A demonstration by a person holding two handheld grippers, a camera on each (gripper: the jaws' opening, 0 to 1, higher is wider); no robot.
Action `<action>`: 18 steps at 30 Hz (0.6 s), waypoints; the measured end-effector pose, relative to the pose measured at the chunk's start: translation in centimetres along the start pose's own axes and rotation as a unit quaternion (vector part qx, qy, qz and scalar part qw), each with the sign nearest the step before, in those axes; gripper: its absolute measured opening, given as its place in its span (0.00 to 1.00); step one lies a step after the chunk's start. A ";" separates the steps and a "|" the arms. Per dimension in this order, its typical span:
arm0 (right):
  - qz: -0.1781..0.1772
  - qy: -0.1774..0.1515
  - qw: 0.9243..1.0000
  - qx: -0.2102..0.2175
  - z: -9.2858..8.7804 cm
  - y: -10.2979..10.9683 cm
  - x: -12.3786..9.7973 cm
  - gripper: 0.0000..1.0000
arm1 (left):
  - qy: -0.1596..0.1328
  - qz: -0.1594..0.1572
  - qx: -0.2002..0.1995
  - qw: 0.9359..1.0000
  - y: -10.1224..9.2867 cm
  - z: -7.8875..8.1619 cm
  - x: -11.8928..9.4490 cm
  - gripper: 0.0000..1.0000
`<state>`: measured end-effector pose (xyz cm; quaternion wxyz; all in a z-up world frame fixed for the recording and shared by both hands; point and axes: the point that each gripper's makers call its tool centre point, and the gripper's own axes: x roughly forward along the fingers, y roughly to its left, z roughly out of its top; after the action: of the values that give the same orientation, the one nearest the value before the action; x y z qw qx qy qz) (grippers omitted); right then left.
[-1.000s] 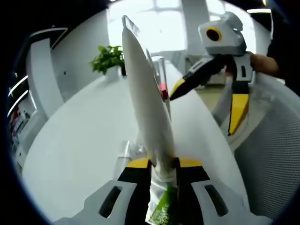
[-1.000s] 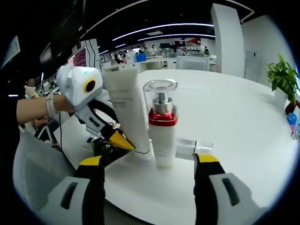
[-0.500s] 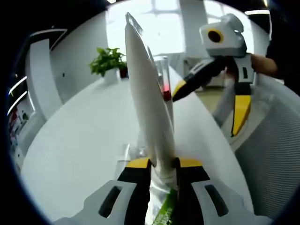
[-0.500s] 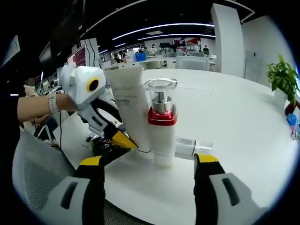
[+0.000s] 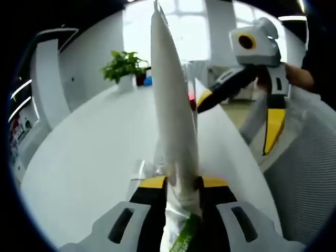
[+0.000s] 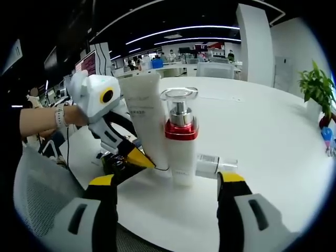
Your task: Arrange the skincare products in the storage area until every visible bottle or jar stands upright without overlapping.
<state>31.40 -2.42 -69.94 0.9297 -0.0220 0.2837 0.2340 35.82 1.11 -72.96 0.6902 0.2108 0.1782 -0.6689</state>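
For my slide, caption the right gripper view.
Left tongs steady a white tube upright beside a red-collared pump bottle.

Bright window glare behind; ceiling strips overhead — fisheye edges bent, soft

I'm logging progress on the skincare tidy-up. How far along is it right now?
Done: the pump bottle with the red collar stands upright on the white table. In hand: the left gripper is shut on the white tube, holding it upright beside the pump bottle. Left: a small clear bottle lies on its side behind them and needs standing up. The right gripper is open.
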 end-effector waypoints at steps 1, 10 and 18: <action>0.000 0.000 1.000 0.001 0.0 0.0 0.0 0.78 | 0.000 -0.002 -0.005 1.000 -0.1 0.0 0.0 0.24; 0.000 -0.001 1.000 0.000 0.0 0.0 0.0 0.79 | 0.033 0.029 -0.043 0.998 0.4 -1.6 -1.5 0.29; 0.001 -0.002 1.000 -0.003 0.1 0.1 0.0 0.80 | 0.032 0.052 -0.081 0.995 0.0 -1.4 -3.5 0.27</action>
<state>31.42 -2.32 -69.82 0.9301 -0.0236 0.2810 0.2356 35.76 4.78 -72.31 0.7328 0.1843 0.2431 -0.6083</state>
